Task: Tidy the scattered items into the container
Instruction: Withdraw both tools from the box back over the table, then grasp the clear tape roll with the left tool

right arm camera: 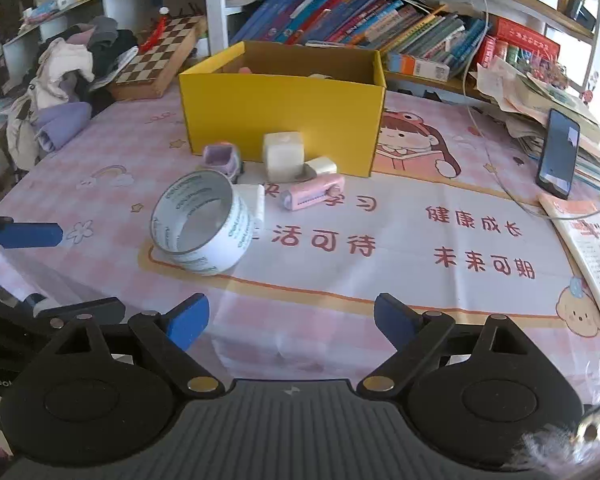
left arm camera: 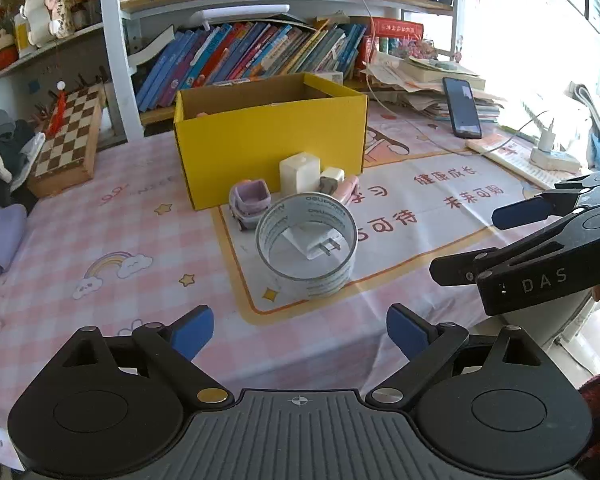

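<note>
Tape roll light, stiff, slick; pinch across its wall. Left gripper and right gripper both spread, empty.

The yellow box hides most of its contents behind its front wall; only a pinkish scrap shows over the rim, too little to identify. The tape roll covers part of the white charger in the right wrist view. The small item behind the white block is largely hidden.
</note>
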### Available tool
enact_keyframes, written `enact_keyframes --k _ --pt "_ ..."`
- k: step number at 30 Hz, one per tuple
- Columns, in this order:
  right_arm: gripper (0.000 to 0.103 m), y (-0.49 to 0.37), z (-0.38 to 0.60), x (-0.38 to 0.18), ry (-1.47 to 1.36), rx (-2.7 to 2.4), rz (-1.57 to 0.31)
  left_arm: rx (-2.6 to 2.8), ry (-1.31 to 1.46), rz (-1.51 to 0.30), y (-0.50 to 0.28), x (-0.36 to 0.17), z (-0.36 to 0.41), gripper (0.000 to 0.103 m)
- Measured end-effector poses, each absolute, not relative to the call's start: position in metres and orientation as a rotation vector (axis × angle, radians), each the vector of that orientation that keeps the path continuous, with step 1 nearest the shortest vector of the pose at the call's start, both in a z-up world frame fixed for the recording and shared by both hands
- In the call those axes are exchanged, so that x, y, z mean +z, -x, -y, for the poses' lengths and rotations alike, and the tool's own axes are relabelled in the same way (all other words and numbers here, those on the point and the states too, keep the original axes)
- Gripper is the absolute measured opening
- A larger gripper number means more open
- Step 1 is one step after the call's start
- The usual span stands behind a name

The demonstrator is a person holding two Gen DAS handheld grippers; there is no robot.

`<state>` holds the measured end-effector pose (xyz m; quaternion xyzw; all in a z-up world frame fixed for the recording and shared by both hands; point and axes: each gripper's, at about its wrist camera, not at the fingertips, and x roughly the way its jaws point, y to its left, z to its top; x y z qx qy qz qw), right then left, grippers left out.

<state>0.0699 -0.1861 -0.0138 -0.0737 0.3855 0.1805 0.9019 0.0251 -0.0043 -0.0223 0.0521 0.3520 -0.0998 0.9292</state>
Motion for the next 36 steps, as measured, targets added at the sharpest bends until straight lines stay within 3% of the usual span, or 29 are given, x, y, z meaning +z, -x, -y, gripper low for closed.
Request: enact_keyframes --k 36 --pt "0.090 -0.089 0.183 -0.016 0.142 0.385 -0.802 -0.197 -0.108 -0.698 -0.050 -0.023 0.009 0.097"
